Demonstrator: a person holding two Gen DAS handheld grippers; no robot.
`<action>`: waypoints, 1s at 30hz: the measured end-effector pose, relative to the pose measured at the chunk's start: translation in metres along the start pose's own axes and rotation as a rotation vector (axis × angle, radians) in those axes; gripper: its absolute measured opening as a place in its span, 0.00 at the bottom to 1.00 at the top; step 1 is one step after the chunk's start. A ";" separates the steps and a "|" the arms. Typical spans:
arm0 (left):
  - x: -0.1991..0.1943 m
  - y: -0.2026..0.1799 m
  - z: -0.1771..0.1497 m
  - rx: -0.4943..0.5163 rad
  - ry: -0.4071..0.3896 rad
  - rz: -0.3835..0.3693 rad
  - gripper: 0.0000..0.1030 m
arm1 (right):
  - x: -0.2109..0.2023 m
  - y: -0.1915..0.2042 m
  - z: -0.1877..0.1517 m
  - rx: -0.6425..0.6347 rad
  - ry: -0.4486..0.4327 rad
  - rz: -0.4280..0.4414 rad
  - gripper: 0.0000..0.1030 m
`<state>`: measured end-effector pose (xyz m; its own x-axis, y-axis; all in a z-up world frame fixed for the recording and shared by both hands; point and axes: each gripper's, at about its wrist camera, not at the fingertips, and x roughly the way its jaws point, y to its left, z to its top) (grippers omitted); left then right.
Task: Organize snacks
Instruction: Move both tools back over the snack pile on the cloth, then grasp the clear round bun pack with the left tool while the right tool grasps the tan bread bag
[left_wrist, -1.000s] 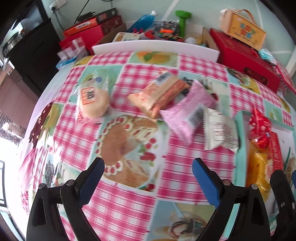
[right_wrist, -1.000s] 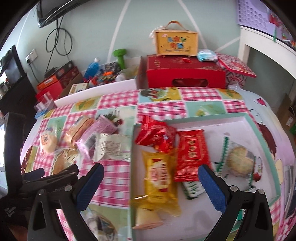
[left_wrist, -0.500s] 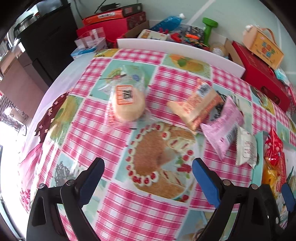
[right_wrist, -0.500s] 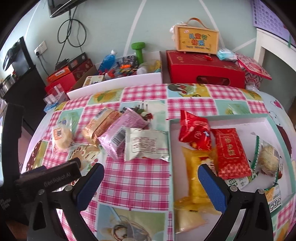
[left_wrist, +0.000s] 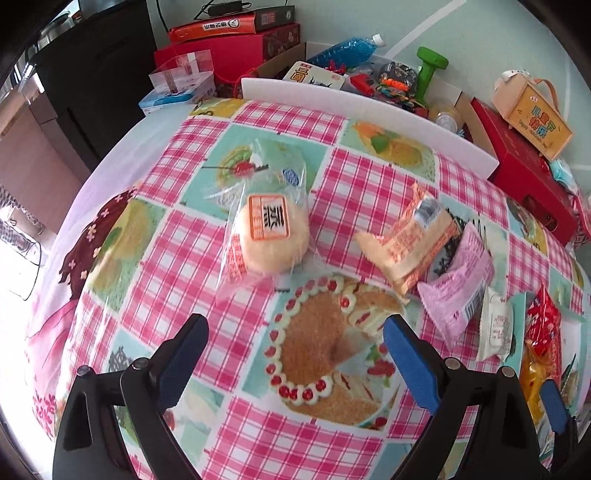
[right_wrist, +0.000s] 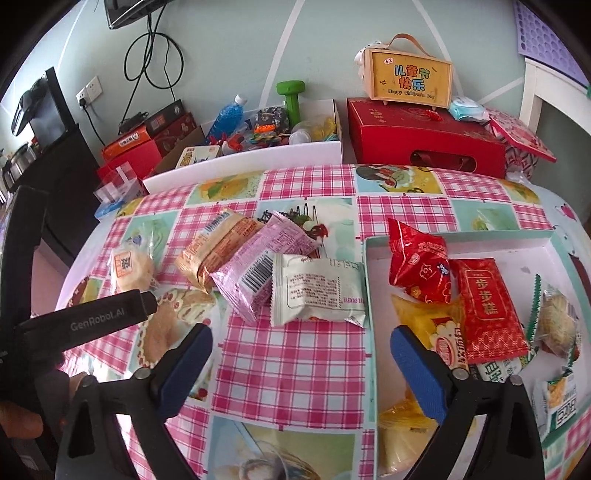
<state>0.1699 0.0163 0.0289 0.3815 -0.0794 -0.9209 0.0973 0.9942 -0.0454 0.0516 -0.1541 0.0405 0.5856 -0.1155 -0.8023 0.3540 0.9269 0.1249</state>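
Note:
A round bun in a clear wrapper (left_wrist: 271, 230) (right_wrist: 131, 271) lies on the checked cloth beyond my open left gripper (left_wrist: 293, 341), apart from it. To the bun's right sit an orange packet (left_wrist: 410, 240) (right_wrist: 218, 251), a pink packet (left_wrist: 458, 288) (right_wrist: 258, 266) and a white packet (left_wrist: 495, 328) (right_wrist: 317, 288). My right gripper (right_wrist: 301, 354) hovers over bare cloth below the white packet, jaws wide and closing with nothing between them. The white tray (right_wrist: 458, 236) on the right holds a red pouch (right_wrist: 419, 264), a flat red packet (right_wrist: 487, 306), a yellow packet (right_wrist: 436, 332) and other snacks.
A white board (right_wrist: 243, 162) (left_wrist: 365, 101) edges the table's far side. Behind it stand red boxes (right_wrist: 424, 136), a green dumbbell (right_wrist: 291, 98), a blue bottle (right_wrist: 227, 114) and a yellow gift box (right_wrist: 408, 79). A hand (right_wrist: 22, 417) holds the left gripper's body at the left edge.
My left gripper has slid left across the cloth, bringing the bun nearer its middle. My right gripper has moved left off the tray, over the cloth by the white packet, its jaws slightly narrower.

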 end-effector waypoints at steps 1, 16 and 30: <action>0.001 0.001 0.004 0.005 -0.003 -0.017 0.93 | 0.001 0.000 0.002 0.004 -0.001 0.005 0.92; 0.024 0.039 0.033 -0.010 0.002 -0.098 0.93 | 0.013 0.007 0.009 0.007 0.015 0.042 0.71; 0.040 0.040 0.069 0.027 0.034 -0.102 0.92 | 0.061 0.058 0.089 0.033 0.160 0.192 0.60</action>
<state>0.2523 0.0482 0.0165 0.3365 -0.1775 -0.9248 0.1590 0.9787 -0.1300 0.1729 -0.1392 0.0507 0.5224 0.1219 -0.8439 0.2730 0.9137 0.3010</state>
